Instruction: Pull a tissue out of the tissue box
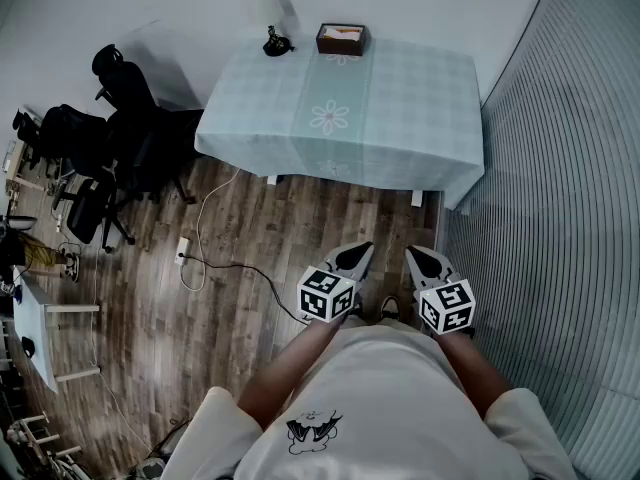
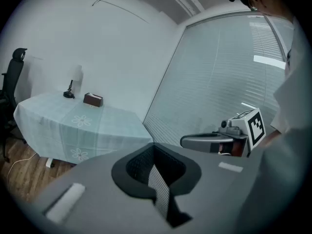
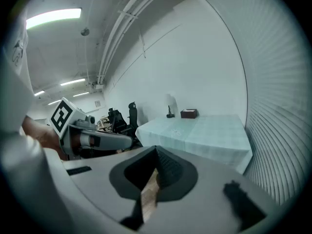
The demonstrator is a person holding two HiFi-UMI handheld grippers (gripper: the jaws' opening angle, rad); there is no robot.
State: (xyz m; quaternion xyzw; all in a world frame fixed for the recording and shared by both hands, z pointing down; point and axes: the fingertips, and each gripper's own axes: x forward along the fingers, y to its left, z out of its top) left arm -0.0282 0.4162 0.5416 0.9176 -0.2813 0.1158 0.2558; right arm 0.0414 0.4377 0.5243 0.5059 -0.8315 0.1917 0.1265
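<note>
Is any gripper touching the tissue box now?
No, the left gripper and the right gripper hang near the person's body, far from the tissue box on the table.

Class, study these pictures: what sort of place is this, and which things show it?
Most likely an office or lab room: black swivel office chairs stand beside a table under a pale blue checked cloth, white slatted blinds cover one wall, and long strip lights run overhead.

Ahead of me a cloth-covered desk (image 1: 420, 88), black office chairs (image 1: 110, 138) to my left, slatted blinds (image 1: 560, 218) right, wooden floor (image 1: 260, 228) below.
</note>
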